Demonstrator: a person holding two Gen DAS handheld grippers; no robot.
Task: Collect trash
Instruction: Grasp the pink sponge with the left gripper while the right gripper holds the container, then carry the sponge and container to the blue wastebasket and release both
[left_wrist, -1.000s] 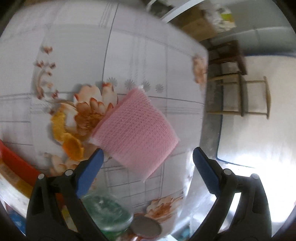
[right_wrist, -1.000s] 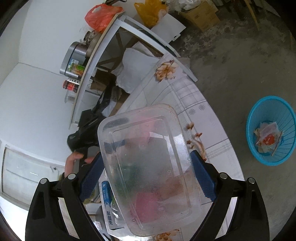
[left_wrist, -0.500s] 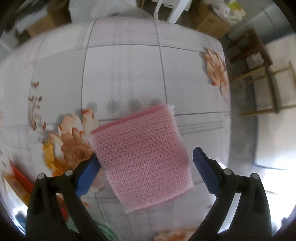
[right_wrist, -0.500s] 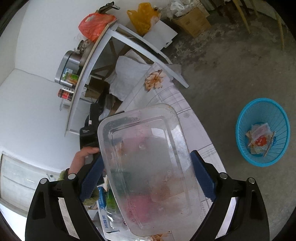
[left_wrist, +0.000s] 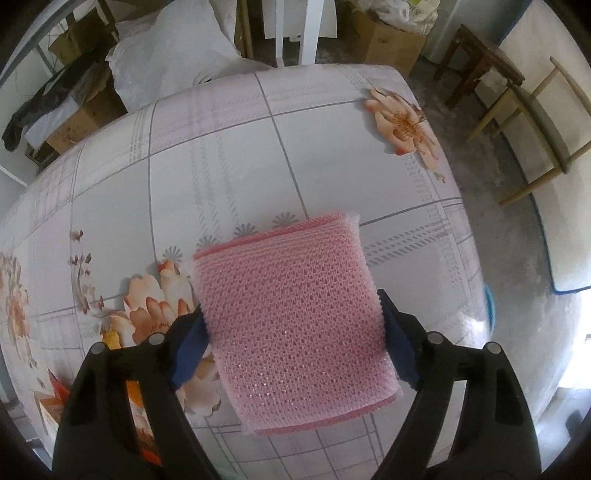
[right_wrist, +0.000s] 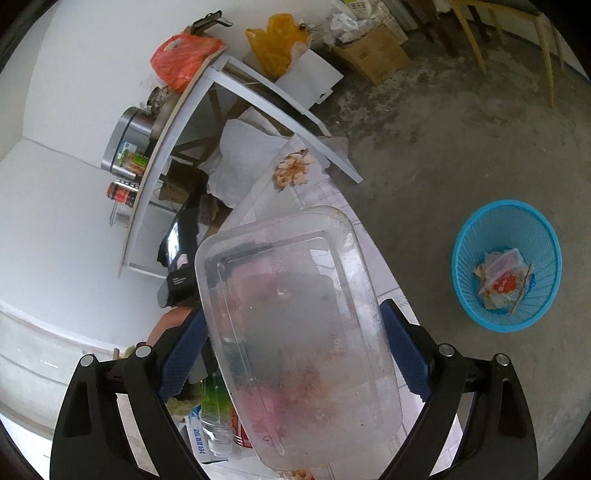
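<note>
Left gripper (left_wrist: 293, 343) jaws just closing onto pink foam net (left_wrist: 295, 314), frame centre. Right gripper (right_wrist: 295, 354) clamped on clear plastic container (right_wrist: 299, 332); blue trash basket (right_wrist: 465, 236) right.

Pink foam net (left_wrist: 295, 325) being shown as soft, open-mesh, matt. Tablecloth (left_wrist: 229, 147) being seen as smooth, slightly glossy, flower-printed. Clear plastic container (right_wrist: 299, 332) being shown as cloudy, smeared, translucent. Blue basket (right_wrist: 469, 280) being seen as perforated plastic. Floor (right_wrist: 461, 147) being shown as rough, stained concrete.
</note>
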